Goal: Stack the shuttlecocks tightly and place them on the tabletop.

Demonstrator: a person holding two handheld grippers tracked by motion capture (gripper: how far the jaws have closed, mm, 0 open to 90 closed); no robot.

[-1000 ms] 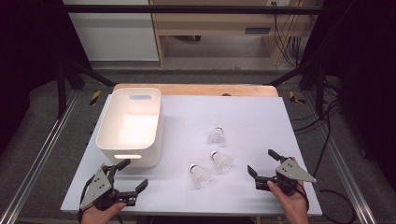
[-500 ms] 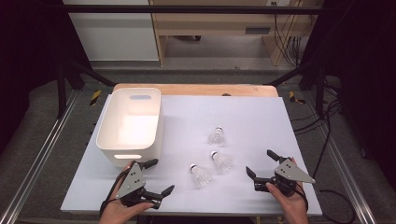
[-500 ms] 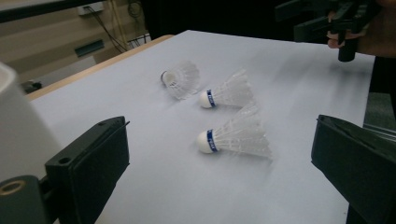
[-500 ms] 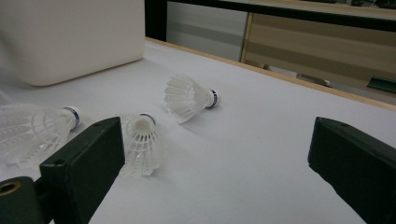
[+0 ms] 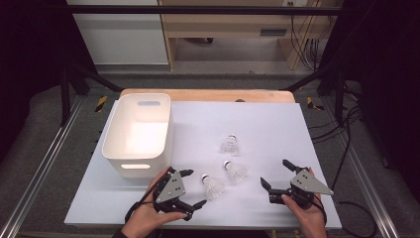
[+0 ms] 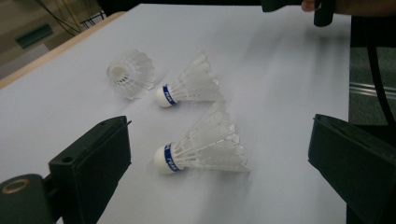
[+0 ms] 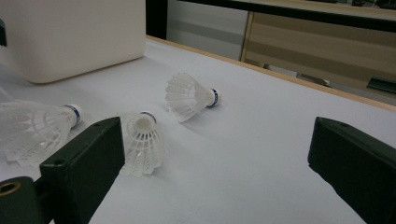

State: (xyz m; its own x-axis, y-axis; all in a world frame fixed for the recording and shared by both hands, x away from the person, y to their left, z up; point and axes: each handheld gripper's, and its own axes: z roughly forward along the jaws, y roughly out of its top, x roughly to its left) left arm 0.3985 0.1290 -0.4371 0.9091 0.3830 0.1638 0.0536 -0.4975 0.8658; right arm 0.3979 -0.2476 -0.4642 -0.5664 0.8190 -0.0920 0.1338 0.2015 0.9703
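Three white shuttlecocks with blue-banded corks lie on the white table sheet: one far (image 5: 230, 145), one in the middle (image 5: 236, 171), one nearest the front (image 5: 212, 186). My left gripper (image 5: 194, 188) is open just left of the front shuttlecock, not touching it. In the left gripper view that shuttlecock (image 6: 205, 147) lies between the spread jaws, cork toward the left jaw, with the other two (image 6: 189, 86) (image 6: 130, 74) beyond. My right gripper (image 5: 275, 172) is open and empty, right of the middle shuttlecock (image 7: 142, 142). The far one (image 7: 189, 95) lies ahead of it.
A white plastic bin (image 5: 138, 134) with handle slots stands at the left of the sheet, just behind my left hand. A wooden table edge (image 5: 208, 94) runs along the back. Metal rails flank the table on both sides.
My left gripper has travelled right along the front edge, from the sheet's left corner to just beside the front shuttlecock. The right gripper has barely moved. The shuttlecocks lie as before.
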